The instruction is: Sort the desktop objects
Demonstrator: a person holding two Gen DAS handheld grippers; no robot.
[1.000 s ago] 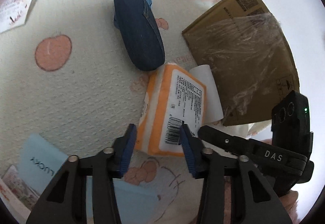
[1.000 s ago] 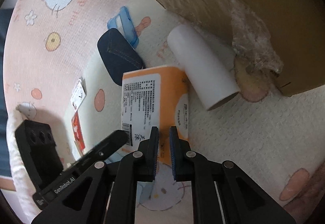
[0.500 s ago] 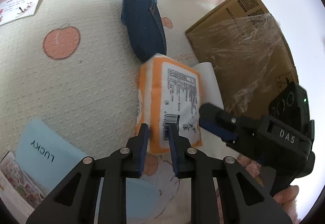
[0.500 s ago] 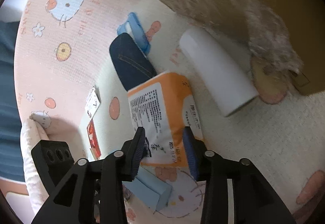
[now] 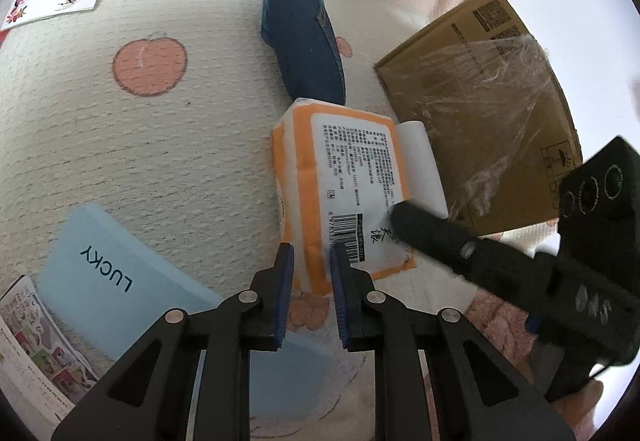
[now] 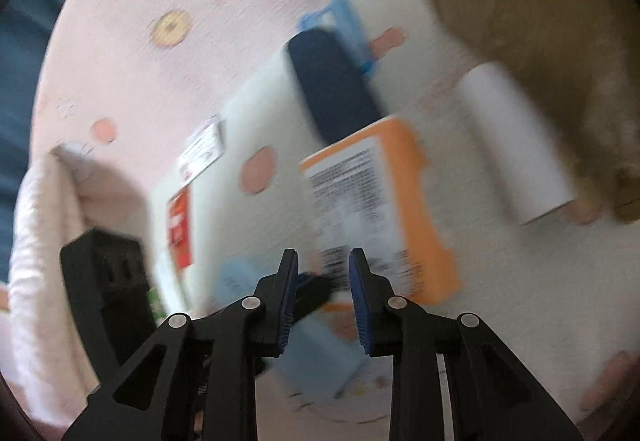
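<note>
The left gripper (image 5: 311, 269) pinches the near edge of the orange tissue pack (image 5: 340, 185) — pads narrowly parted around it. The right gripper (image 6: 323, 273) hangs slightly open over the pack's near end, holding nothing — its view is blurred. Beyond lie a navy pouch (image 5: 306, 37) and, right, a white roll (image 5: 422, 157) beside a film-wrapped cardboard box (image 5: 480, 97).

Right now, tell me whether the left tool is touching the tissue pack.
Touching: the left wrist view shows the left tool pinching the tissue pack edge.
</note>
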